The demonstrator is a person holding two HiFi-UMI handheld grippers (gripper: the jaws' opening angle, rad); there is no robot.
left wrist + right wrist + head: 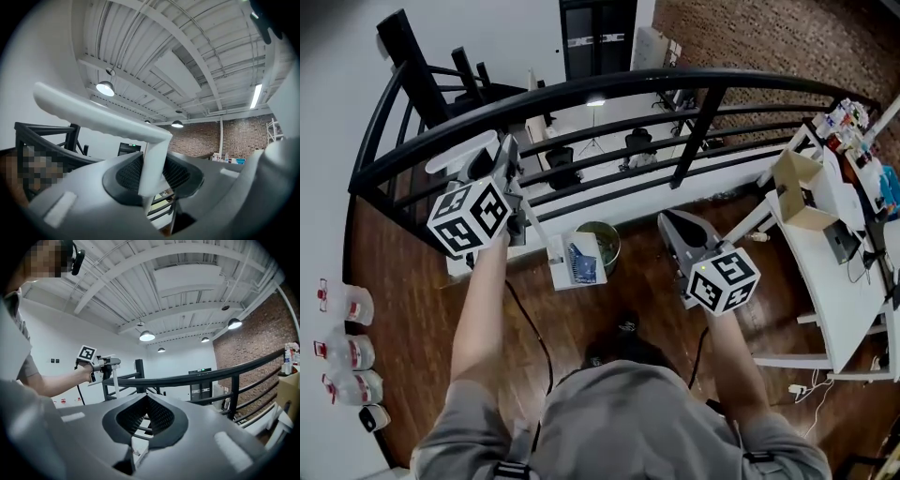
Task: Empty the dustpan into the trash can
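Wooden floor [422,309], black railing [609,89]. Left gripper [152,180] clamps the dustpan [577,261] (white handle); right gripper [146,404] closed, empty. Trash can [609,240] partly hidden.

trash can [613,246] partly hidden behind dustpan [570,272]

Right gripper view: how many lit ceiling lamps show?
4 lamps: the largest left of centre, a small one just right of it, another further right, one by the brick wall. Beams may hide more.

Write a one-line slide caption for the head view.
Left gripper holds the dustpan by its handle beside the trash can, near a black railing.
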